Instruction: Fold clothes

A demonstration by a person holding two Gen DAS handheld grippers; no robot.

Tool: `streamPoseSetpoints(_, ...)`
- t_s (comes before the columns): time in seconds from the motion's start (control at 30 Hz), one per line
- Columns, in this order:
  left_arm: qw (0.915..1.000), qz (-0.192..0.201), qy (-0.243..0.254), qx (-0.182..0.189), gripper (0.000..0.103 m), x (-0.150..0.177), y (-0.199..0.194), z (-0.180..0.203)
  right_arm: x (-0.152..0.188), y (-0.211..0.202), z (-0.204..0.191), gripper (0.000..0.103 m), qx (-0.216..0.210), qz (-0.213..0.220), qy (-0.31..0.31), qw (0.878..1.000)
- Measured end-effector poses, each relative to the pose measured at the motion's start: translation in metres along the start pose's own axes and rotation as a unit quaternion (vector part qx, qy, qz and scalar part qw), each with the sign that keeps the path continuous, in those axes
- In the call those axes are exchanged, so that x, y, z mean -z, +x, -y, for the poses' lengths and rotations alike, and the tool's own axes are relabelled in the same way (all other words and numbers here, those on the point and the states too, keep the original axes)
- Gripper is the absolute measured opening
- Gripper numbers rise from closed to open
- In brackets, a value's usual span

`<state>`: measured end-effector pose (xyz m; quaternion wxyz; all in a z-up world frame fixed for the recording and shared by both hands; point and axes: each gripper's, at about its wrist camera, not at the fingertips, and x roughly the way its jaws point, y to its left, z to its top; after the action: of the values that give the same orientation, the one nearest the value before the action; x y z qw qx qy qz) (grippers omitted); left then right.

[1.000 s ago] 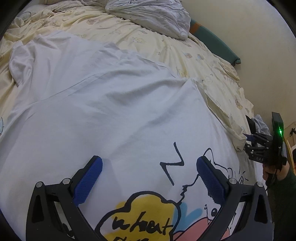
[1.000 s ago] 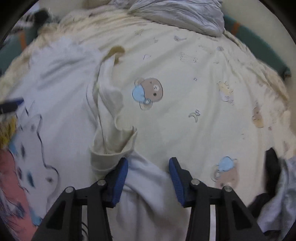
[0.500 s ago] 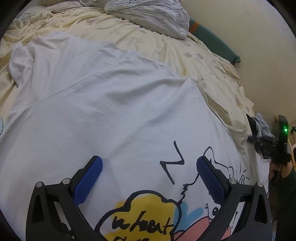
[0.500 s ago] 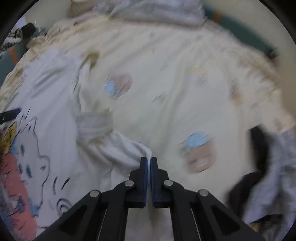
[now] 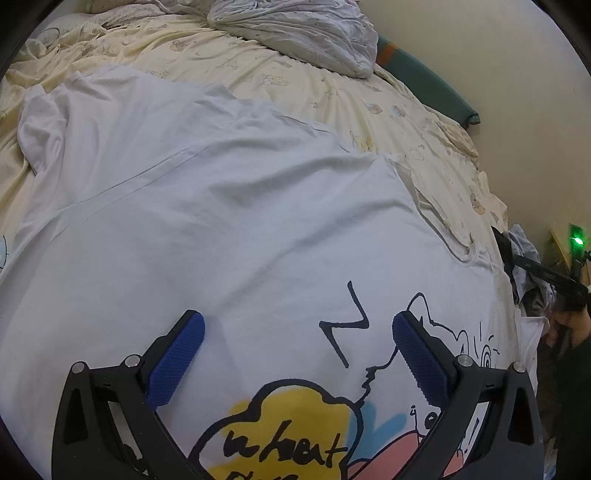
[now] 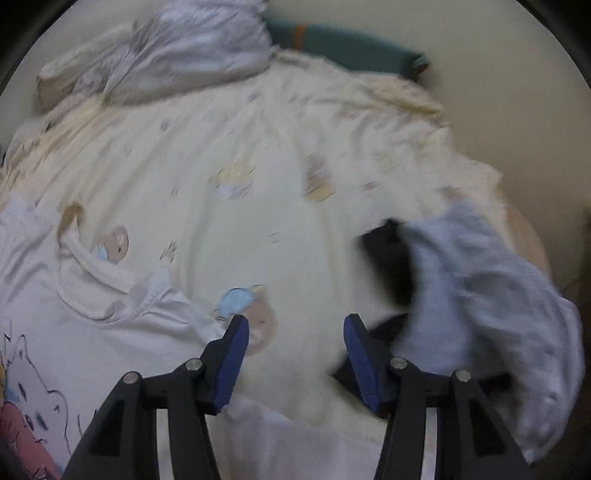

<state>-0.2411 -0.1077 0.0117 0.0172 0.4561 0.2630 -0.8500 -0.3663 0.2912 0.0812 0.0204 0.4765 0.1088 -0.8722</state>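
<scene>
A white T-shirt (image 5: 221,229) with a cartoon print lies spread on the bed, print side up. My left gripper (image 5: 297,321) hovers open just over its printed chest, with only flat cloth below its blue pads. In the right wrist view the shirt's collar and shoulder (image 6: 110,332) lie at the lower left. My right gripper (image 6: 295,325) is over the cream sheet just right of the shirt's edge. Its jaws are opening and nothing is between them.
The cream bed sheet (image 6: 258,166) has bear prints. A grey crumpled duvet (image 5: 295,29) and a green bolster (image 5: 424,85) lie at the head. A pale blue garment (image 6: 480,295) over a black one (image 6: 391,258) is heaped at the right edge.
The right gripper shut on the shirt's sleeve edge, pulled it rightward, then let go and opened while lifting and swinging right. The left gripper stayed still.
</scene>
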Motion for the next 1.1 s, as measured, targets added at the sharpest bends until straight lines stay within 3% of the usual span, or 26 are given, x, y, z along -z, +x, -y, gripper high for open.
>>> streamPoseSetpoints(0.2, 1.0, -0.001, -0.005, 0.005, 0.102, 0.001, -0.002, 0.001, 0.056, -0.037, 0.075, 0.054, 0.066, -0.003, 0.062, 0.996)
streamPoseSetpoints(0.4, 1.0, -0.001, -0.007, 0.006, 0.102, 0.002, -0.003, 0.002, 0.141, -0.073, 0.125, 0.059, 0.144, 0.011, 0.139, 0.98)
streamPoseSetpoints(0.43, 1.0, -0.001, -0.006, 0.005, 0.102, 0.002, -0.003, 0.002, 0.147, -0.072, 0.131, 0.065, 0.141, 0.014, 0.147, 0.979)
streamPoseSetpoints(0.57, 1.0, 0.001, 0.003, 0.0, 0.102, 0.005, -0.003, 0.005, 0.161, -0.057, 0.147, 0.065, 0.1, 0.005, 0.165, 0.981)
streamPoseSetpoints(0.63, 1.0, 0.001, 0.005, -0.003, 0.102, 0.005, -0.002, 0.005, 0.154, -0.049, 0.143, 0.065, 0.117, 0.01, 0.145, 0.982)
streamPoseSetpoints(0.73, 0.9999, 0.002, 0.009, -0.007, 0.102, 0.006, -0.001, 0.006, 0.148, -0.029, 0.152, 0.065, 0.106, -0.012, 0.156, 0.982)
streamPoseSetpoints(0.77, 0.9999, 0.002, 0.011, -0.009, 0.102, 0.007, 0.0, 0.007, 0.147, -0.023, 0.155, 0.06, 0.1, -0.018, 0.158, 0.982)
streamPoseSetpoints(0.8, 0.9999, 0.002, 0.013, -0.01, 0.102, 0.007, 0.0, 0.007, 0.146, -0.018, 0.158, 0.047, 0.09, -0.02, 0.158, 0.983)
streamPoseSetpoints(0.83, 0.9998, 0.002, 0.015, -0.011, 0.102, 0.007, 0.001, 0.007, 0.146, -0.013, 0.162, 0.003, 0.075, -0.026, 0.164, 0.983)
streamPoseSetpoints(0.87, 0.9998, 0.001, 0.015, -0.012, 0.102, 0.007, 0.002, 0.007, 0.148, -0.011, 0.165, 0.004, 0.06, -0.033, 0.179, 0.982)
streamPoseSetpoints(0.93, 0.9998, 0.001, 0.015, -0.011, 0.102, 0.006, 0.002, 0.007, 0.149, -0.024, 0.165, 0.004, 0.072, -0.012, 0.187, 0.98)
streamPoseSetpoints(1.03, 0.9999, -0.001, 0.013, -0.006, 0.102, 0.005, 0.002, 0.007, 0.149, -0.047, 0.167, 0.004, 0.137, 0.016, 0.189, 0.972)
streamPoseSetpoints(1.1, 0.9999, -0.002, 0.011, -0.001, 0.102, 0.004, 0.001, 0.006, 0.146, -0.046, 0.178, 0.004, 0.184, -0.007, 0.195, 0.963)
